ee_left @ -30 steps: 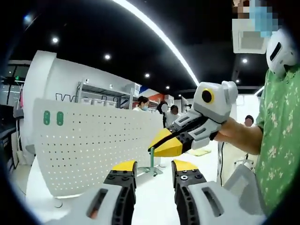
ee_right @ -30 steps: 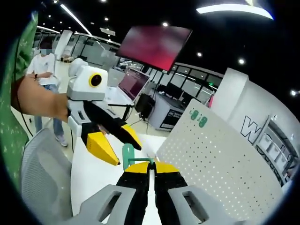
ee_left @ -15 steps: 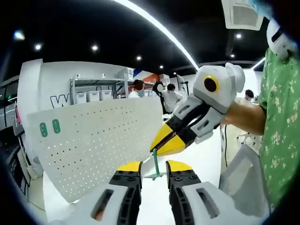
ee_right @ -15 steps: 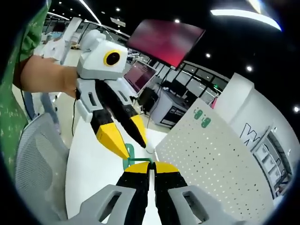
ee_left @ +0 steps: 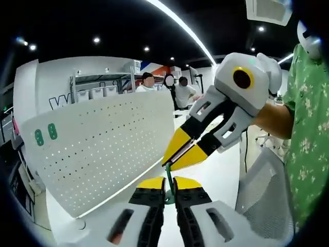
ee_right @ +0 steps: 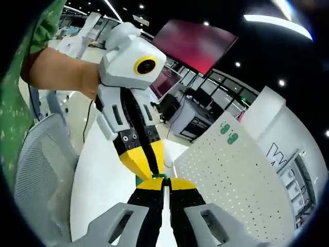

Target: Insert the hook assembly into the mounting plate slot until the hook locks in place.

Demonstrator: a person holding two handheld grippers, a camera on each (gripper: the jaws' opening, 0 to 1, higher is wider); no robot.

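A thin green hook assembly (ee_left: 168, 181) stands upright just beside the white perforated mounting plate (ee_left: 97, 149), not inserted.

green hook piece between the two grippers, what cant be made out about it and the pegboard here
- Thin green hook assembly, left gripper view: most of it is hidden behind both grippers' yellow tips; its shape is unclear.
- Same hook in the right gripper view: a sliver shows, the left gripper covers the rest.
- White perforated mounting plate: the target slot is too small to pick out.
- Plate's foot: hidden behind the left gripper's body in the left gripper view.
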